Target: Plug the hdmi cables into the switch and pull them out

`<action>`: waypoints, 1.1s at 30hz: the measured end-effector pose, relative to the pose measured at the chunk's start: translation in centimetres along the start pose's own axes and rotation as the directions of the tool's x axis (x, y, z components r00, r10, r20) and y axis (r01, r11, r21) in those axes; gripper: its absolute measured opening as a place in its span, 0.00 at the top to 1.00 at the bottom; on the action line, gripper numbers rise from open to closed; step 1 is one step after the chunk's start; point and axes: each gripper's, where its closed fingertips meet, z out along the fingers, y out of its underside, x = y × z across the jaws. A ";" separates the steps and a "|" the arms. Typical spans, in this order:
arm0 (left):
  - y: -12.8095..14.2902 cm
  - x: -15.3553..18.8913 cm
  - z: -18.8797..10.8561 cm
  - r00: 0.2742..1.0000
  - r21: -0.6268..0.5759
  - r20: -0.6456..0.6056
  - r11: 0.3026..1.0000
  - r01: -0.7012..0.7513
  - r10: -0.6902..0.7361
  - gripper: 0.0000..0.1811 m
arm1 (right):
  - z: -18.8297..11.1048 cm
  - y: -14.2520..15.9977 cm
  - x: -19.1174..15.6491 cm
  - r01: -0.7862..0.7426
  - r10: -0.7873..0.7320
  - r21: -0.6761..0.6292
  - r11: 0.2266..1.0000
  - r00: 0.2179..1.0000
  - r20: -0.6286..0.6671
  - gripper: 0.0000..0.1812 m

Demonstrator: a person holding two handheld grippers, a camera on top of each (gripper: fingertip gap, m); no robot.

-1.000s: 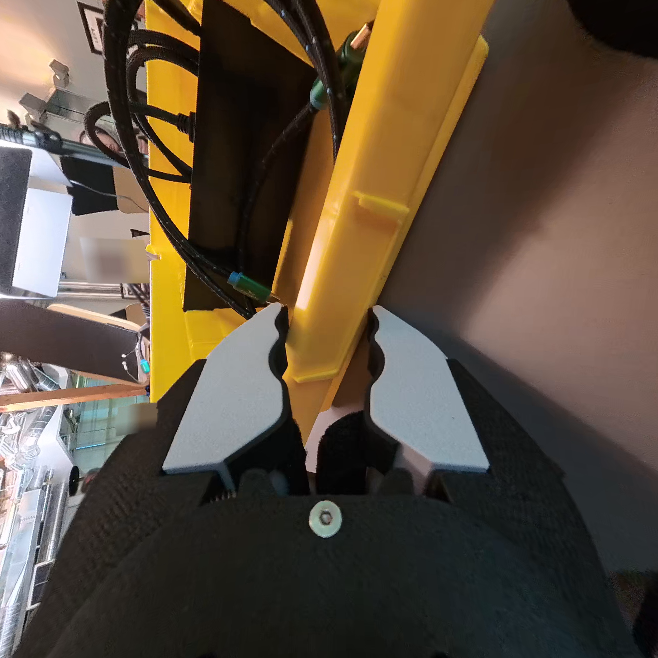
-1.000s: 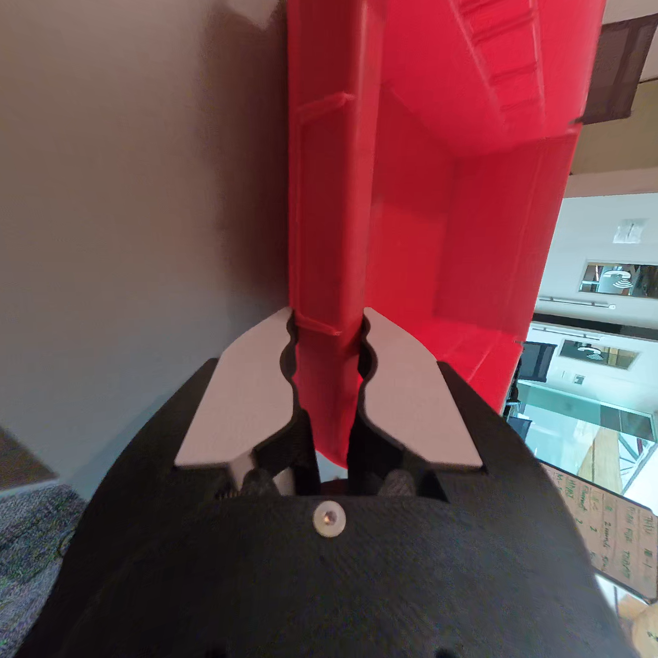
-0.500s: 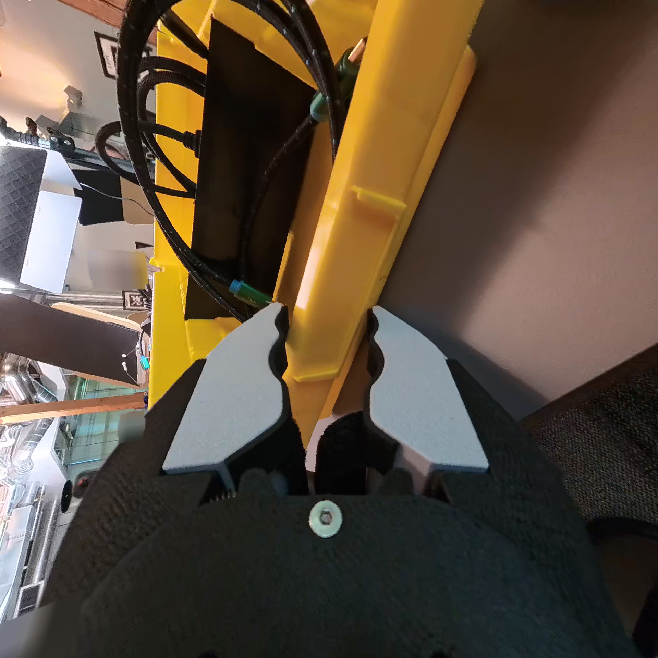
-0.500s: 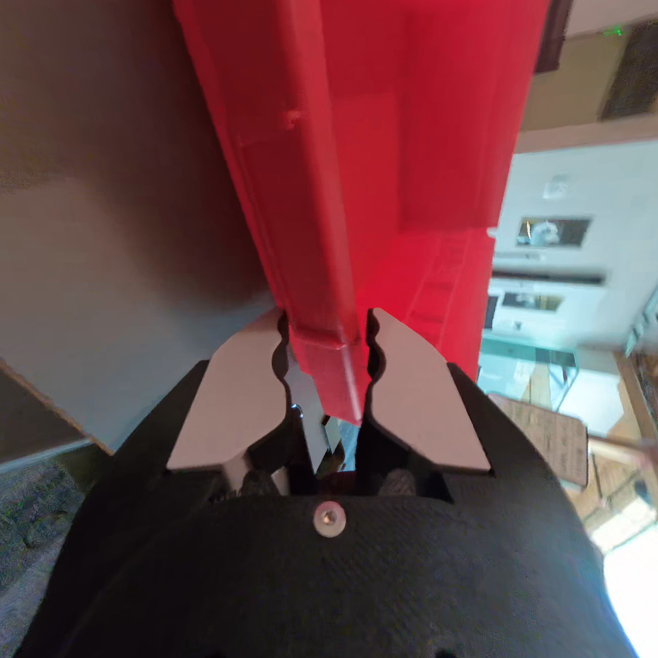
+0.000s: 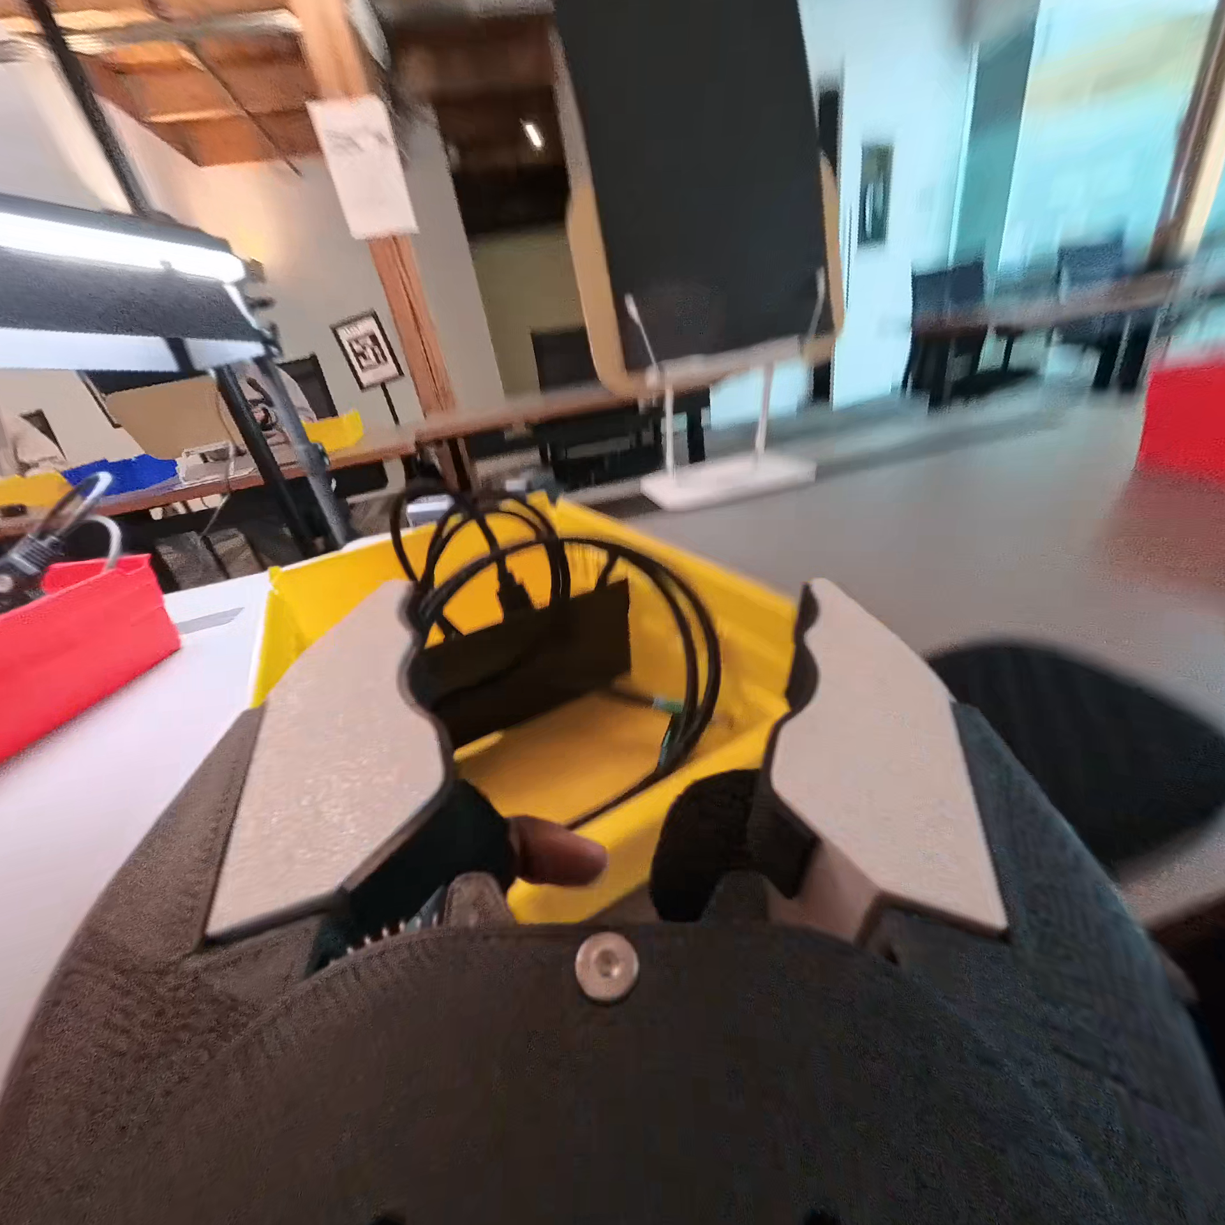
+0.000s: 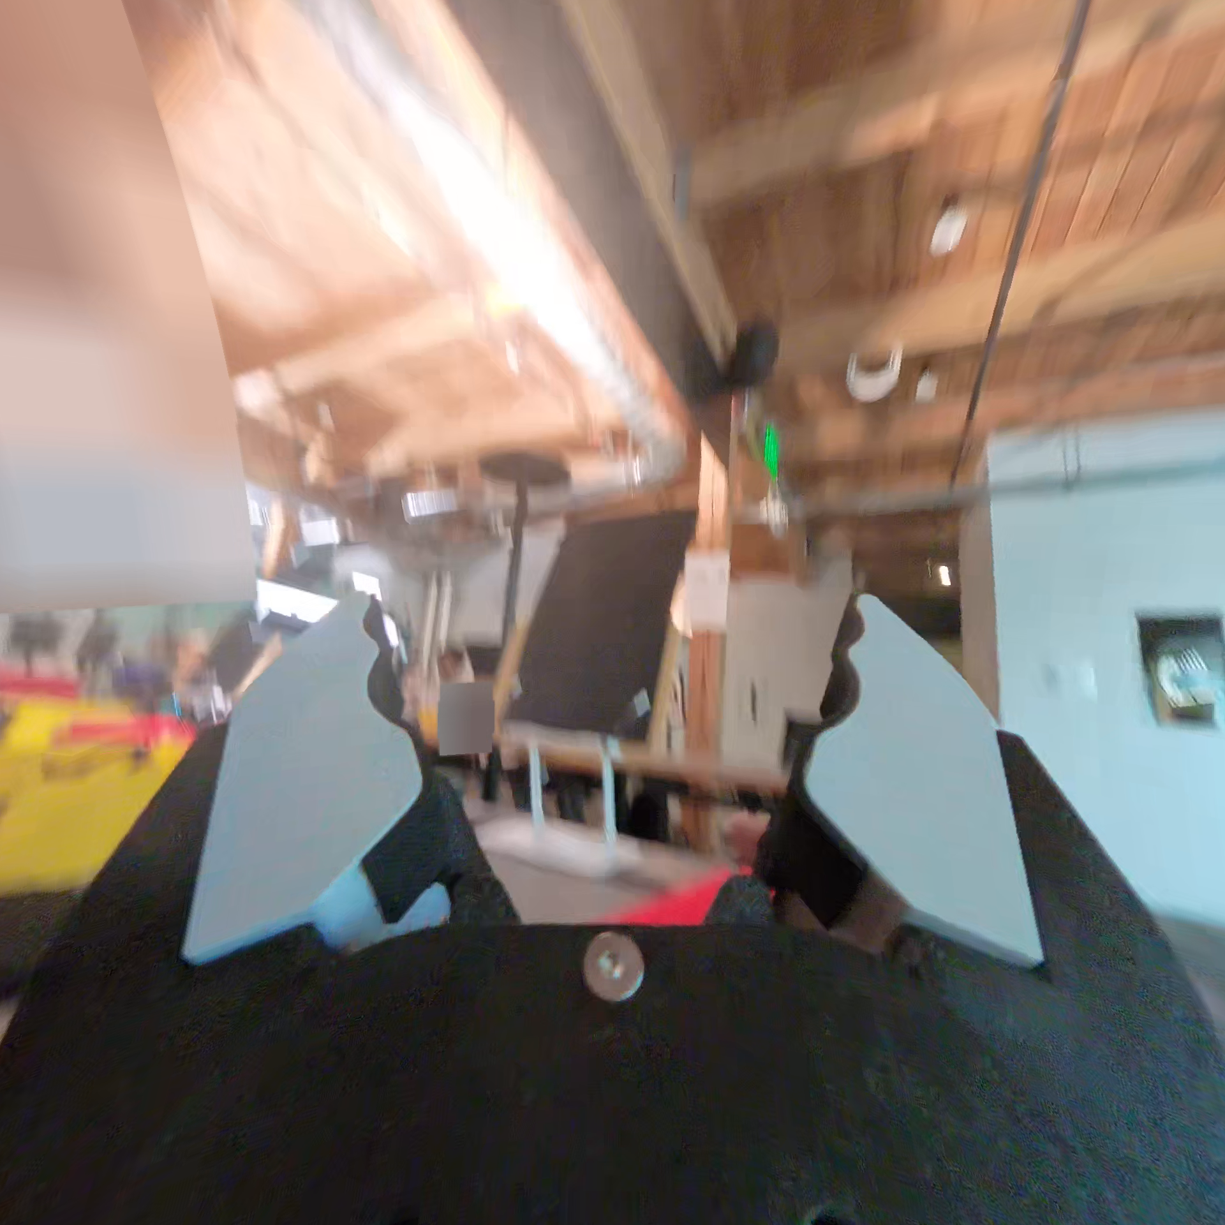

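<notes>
A yellow bin (image 5: 742, 616) stands on the table just ahead of my left gripper (image 5: 603, 596). In it a black HDMI switch (image 5: 530, 656) leans on edge, with black cables (image 5: 702, 656) looped around it and one plug seated in its top. A green-tipped loose plug (image 5: 669, 709) lies on the bin floor. My left gripper is open and empty above the bin's near wall. My right gripper (image 6: 610, 610) is open and empty, tilted up toward the ceiling; this view is blurred. A strip of a red bin (image 6: 683, 901) shows below it.
A red bin (image 5: 73, 636) sits on a white surface at the left. Another red bin (image 5: 1186, 424) stands far right on the grey table (image 5: 928, 530). A black chair back (image 5: 1094, 749) is at the right. A white-footed panel stand (image 5: 722, 470) stands behind the yellow bin.
Both grippers have let go of the bin walls and opened wide. The left one swung level and now looks into the yellow bin. The right one swung upward away from the red bin.
</notes>
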 end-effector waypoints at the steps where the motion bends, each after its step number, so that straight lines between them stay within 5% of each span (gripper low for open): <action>1: -1.5 -0.3 0.1 0.996 0.081 0.020 0.993 0.080 -0.082 0.38 | 0.4 -1.0 -1.0 -0.030 0.029 0.099 0.995 1.000 0.012 0.30; 4: -5.7 -2.3 -0.1 0.948 0.356 0.080 0.898 0.260 -0.307 0.29 | 2.2 -0.9 -4.8 -0.093 0.078 0.217 0.972 0.994 0.076 0.26; 6: -6.7 -3.4 0.6 0.914 0.393 0.086 0.857 0.334 -0.396 0.26 | 3.7 0.6 -8.1 -0.098 0.071 0.216 0.972 0.989 0.130 0.24; 12: -7.2 -3.3 8.0 0.941 0.064 -0.029 0.939 0.338 -0.337 0.26 | 5.9 8.4 -18.7 -0.129 0.096 0.080 0.988 0.941 0.325 0.25; 15: -5.3 -3.7 12.4 0.953 -0.179 -0.104 0.948 0.263 -0.284 0.38 | 5.6 11.4 -21.5 -0.192 0.178 0.001 0.981 0.910 0.375 0.26; 17: -2.1 -4.6 14.9 0.958 -0.376 -0.089 0.900 0.223 -0.274 0.38 | 5.6 12.0 -22.4 -0.138 0.140 -0.033 0.990 0.902 0.409 0.26; 20: 3.1 -5.1 17.3 0.910 -0.644 -0.012 0.699 0.310 -0.415 0.38 | 5.5 11.4 -21.4 -0.121 0.106 0.020 0.992 0.925 0.364 0.29; 22: 5.4 -5.6 18.6 0.875 -0.706 0.048 0.604 0.371 -0.481 0.39 | 5.5 11.1 -20.8 -0.178 0.158 0.024 0.984 0.922 0.353 0.30; 29: 9.5 -6.5 21.8 0.833 -0.762 0.156 0.471 0.444 -0.531 0.56 | 5.4 11.0 -20.5 -0.196 0.173 0.032 0.980 0.923 0.342 0.34; 33: 10.6 -5.7 22.0 0.873 -0.814 0.103 0.464 0.349 -0.477 0.84 | 5.4 11.4 -21.1 -0.162 0.144 0.020 0.987 0.923 0.356 0.35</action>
